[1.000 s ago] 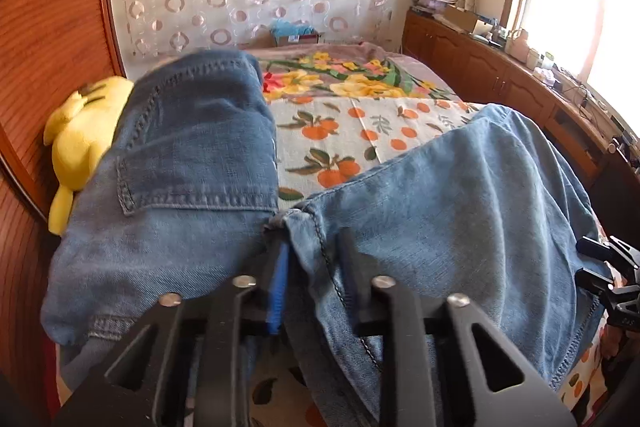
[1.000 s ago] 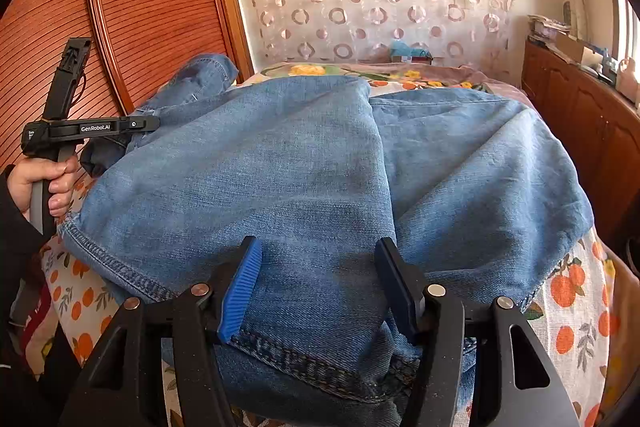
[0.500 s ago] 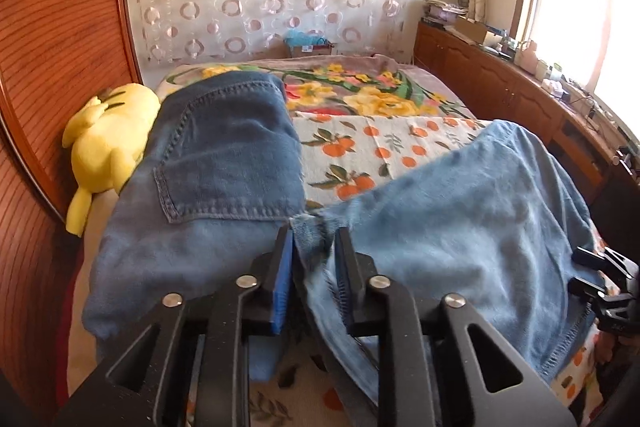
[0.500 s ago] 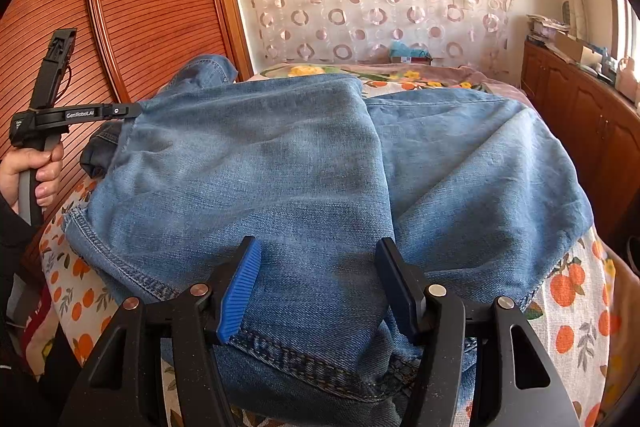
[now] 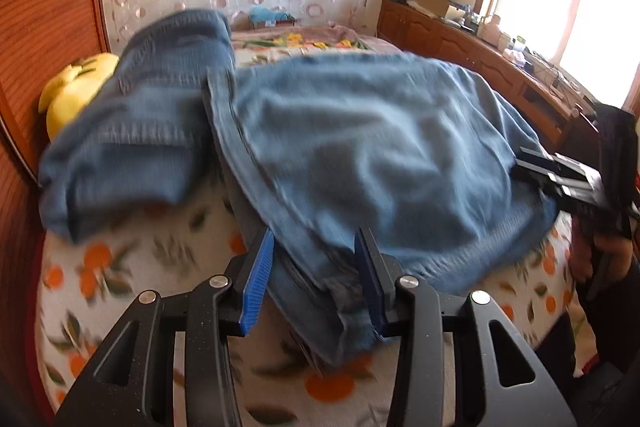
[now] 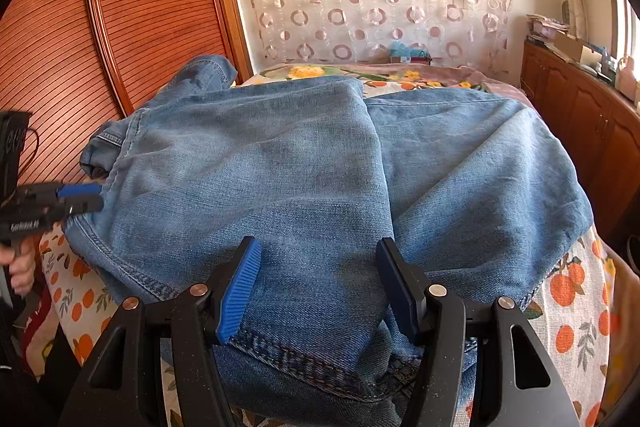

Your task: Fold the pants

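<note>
Left wrist view: the left gripper [image 5: 316, 279] has its jaws apart, straddling a seamed edge of the jeans [image 5: 360, 147] near the front edge of the bed [image 5: 132, 279], with no clamp on the cloth. The picture is motion-blurred. The jeans lie across the fruit-print cover, the waist part draped toward the yellow plush toy [image 5: 76, 91] at the bed's left edge. The right gripper [image 5: 560, 175] appears at the garment's right edge.

Right wrist view: the right gripper [image 6: 320, 279] also stands open, its jaws on either side of the hemmed leg ends at the bed's front edge. One leg overlaps the other, with wrinkles toward the bed's right edge. The left gripper [image 6: 80, 197] meets the denim's left edge; from here its grip cannot be told.

Judged step: regrasping for the next fold. Done well, each gripper takes both layers just inside the hem, then lifts evenly so the seams stay aligned.
</note>
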### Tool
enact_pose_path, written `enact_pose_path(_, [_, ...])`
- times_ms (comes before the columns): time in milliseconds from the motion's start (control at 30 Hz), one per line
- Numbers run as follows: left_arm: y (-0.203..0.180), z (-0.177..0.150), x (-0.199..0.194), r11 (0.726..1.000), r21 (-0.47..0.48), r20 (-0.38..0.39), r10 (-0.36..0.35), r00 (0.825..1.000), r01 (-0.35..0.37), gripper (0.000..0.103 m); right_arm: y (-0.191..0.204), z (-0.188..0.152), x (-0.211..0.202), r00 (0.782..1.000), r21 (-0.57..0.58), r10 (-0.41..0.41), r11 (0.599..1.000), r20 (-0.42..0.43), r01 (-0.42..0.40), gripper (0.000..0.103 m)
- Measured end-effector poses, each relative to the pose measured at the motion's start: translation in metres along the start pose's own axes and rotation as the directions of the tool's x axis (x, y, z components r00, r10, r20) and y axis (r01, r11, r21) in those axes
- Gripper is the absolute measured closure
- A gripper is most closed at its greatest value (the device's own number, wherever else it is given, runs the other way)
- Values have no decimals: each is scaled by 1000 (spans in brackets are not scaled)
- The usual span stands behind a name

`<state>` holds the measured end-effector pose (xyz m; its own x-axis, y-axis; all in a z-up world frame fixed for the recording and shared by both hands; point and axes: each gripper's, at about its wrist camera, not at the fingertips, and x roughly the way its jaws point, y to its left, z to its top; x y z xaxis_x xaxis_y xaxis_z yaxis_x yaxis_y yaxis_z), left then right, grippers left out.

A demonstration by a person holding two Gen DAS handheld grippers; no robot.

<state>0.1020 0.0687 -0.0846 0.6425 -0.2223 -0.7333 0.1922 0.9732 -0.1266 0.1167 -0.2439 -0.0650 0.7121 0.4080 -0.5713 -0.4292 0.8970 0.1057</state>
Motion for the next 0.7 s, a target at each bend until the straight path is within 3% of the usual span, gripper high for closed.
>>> enact_pose_path(167, [-5, -12, -11, 1000, -22, 31, -13, 999, 13, 61, 0, 0, 0, 1000, 0, -1, 1000, 1, 1, 41])
enact_pose_path(200, [-6, -14, -13, 1000, -16, 39, -19, 999, 20, 64, 0, 0, 0, 1000, 0, 0, 1000, 0, 0, 41])
enact_pose_path(233, [-8, -15, -15, 1000, -6, 47, -27, 999, 27, 74, 0, 0, 0, 1000, 0, 0, 1000, 0, 0, 41])
enact_pose_path(433, [-11, -19, -24, 1000, 20, 77, -17, 997, 16, 92, -1, 0, 0, 1000, 0, 0, 1000, 1, 0, 41])
enact_pose_path(467, [-9, -18, -30, 1000, 7, 103, 7, 995, -8, 103, -1, 0, 0, 1000, 0, 0, 1000, 1, 0, 41])
enact_pose_path(533, [-1, -20, -37, 999, -4, 126, 40, 991, -40, 103, 0, 0, 0, 1000, 1, 0, 1000, 1, 0, 41])
enact_pose_path(700, [11, -21, -41, 999, -23, 103, 48, 994, -46, 103, 0, 0, 0, 1000, 4, -1, 1000, 2, 1, 41])
